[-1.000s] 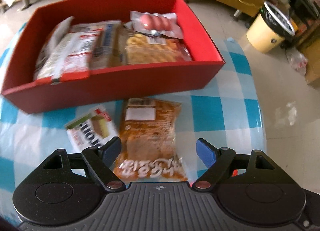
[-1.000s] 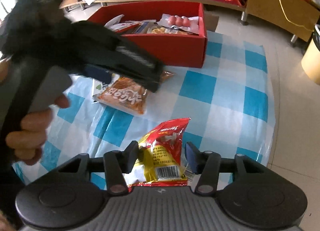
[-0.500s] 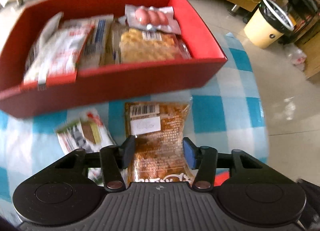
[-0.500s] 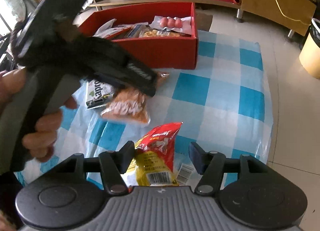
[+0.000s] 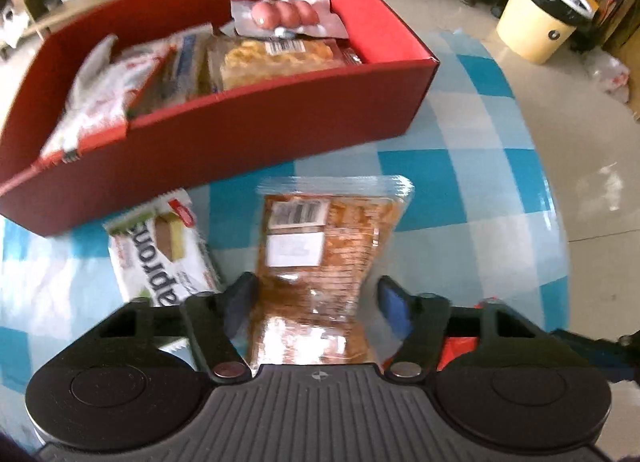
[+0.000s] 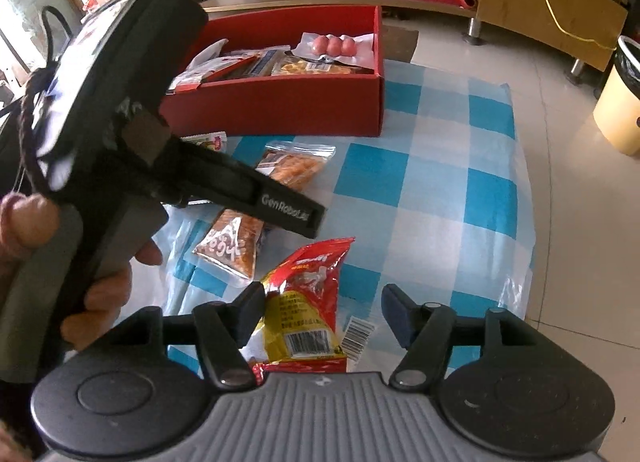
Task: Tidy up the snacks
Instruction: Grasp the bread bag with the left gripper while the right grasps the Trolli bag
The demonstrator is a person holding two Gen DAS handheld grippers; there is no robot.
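the orange snack bag (image 5: 320,262) is lying lengthwise between the fingers of the left claw (image 5: 316,298), its long axis running straight up the frame toward the red box (image 5: 240,134) that is filling the upper half of the left wrist view. the claw is sitting at a middling width, its fingers flanking the bag's lower half; the left finger is looking to be touching the wrapper, while the right one is showing a sliver of gap, so i cannot tell whether the bag is truly pinched. the box is lying directly ahead, just beyond the bag's clear top seal, and is already holding several packets, with sausages in its far right corner. a white and green wafer pack (image 5: 164,250) is resting just beside the bag, at lower left of centre.

in the right wrist view, the right claw (image 6: 320,314) is standing wide, with the red and yellow packet (image 6: 308,302) lying against its left finger and well clear of its right one, nothing gripped. the left claw is nearer the box, so the orange bag is likely going in first, straight forward and over the near wall.
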